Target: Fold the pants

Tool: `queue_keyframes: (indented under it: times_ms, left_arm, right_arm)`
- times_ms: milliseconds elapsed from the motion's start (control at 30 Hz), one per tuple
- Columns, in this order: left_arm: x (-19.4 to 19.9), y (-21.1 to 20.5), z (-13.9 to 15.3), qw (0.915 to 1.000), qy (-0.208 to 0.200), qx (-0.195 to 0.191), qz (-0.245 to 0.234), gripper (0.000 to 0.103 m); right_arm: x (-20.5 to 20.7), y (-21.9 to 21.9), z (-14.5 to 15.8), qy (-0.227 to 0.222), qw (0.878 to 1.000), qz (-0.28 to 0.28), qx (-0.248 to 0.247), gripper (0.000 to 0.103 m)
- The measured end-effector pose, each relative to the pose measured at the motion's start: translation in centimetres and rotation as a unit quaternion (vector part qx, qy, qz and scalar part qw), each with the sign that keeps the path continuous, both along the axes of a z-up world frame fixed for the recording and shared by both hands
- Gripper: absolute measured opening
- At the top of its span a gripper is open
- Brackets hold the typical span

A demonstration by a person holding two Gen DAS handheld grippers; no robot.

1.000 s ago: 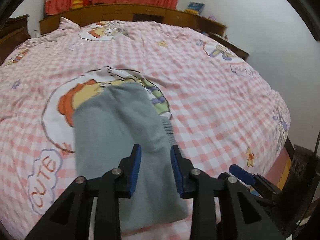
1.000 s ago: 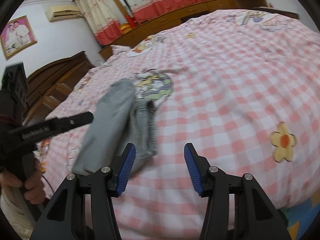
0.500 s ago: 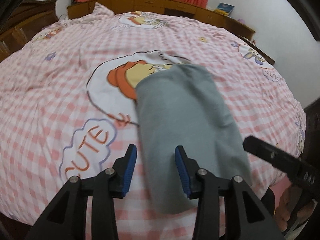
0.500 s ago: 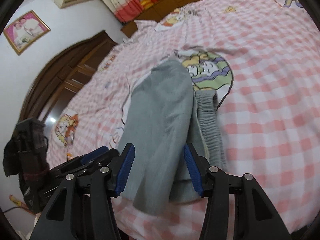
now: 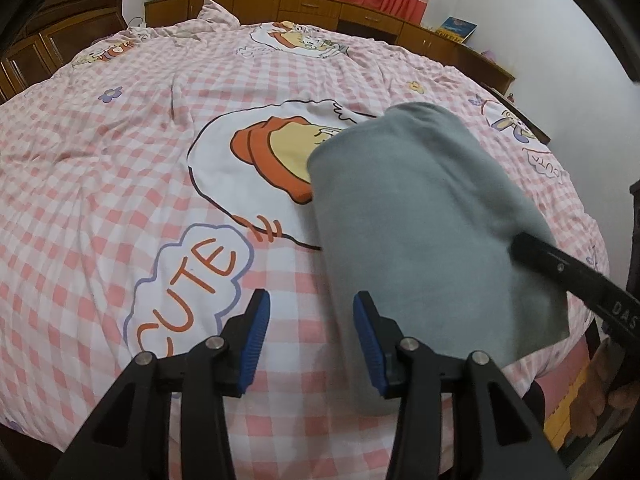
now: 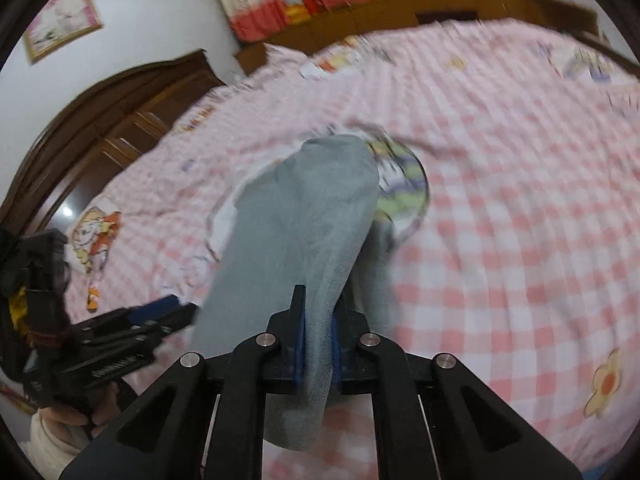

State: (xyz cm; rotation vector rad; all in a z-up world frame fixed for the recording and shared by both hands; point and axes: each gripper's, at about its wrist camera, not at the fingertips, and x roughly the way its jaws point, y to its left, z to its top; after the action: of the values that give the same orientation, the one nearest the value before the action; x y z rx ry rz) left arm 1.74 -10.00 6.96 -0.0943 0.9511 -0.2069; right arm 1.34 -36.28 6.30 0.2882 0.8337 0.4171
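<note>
At bed's near edge, 5 o'clock of the cartoon print, grey pants (image 5: 432,216) lie folded lengthwise — right gripper (image 6: 318,344) just clamped onto their near end for the next fold; left gripper (image 5: 310,340) spread, empty.

Open bedspread (image 5: 100,200) left of pants (image 5: 420,216)
</note>
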Motion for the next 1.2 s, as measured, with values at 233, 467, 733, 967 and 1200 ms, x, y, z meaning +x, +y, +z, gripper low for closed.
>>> queue_keyframes:
  times_ms: [233,467,733,967,1200]
  left_arm:
    - [0.5,-0.9,-2.2,0.9997,0.017,0.018,-0.005,0.046]
    - [0.4,-0.7,-0.9,0.9997,-0.002,0.023,-0.006,0.046]
    - [3.7,-3.7,1.2,0.9978,-0.039,0.012,-0.052,0.046]
    - [6.0,-5.1,-2.0,0.9976,-0.019,0.033,-0.058,0.05]
    - [5.8,-4.0,-2.2,0.9986,-0.006,0.016,-0.05,0.053]
  right_arm:
    - [0.4,-0.4,-3.3,0.017,0.998,-0.025,-0.06,0.038]
    - [-0.5,-1.0,1.4,-0.036,0.994,-0.041,-0.093,0.038]
    - [3.4,2.6,0.9,-0.043,0.996,0.0,-0.08,0.034]
    - [5.0,2.8,-2.9,-0.017,0.995,-0.004,-0.102,0.033]
    - [3.4,1.9,-1.2,-0.016,0.996,-0.014,-0.088,0.033]
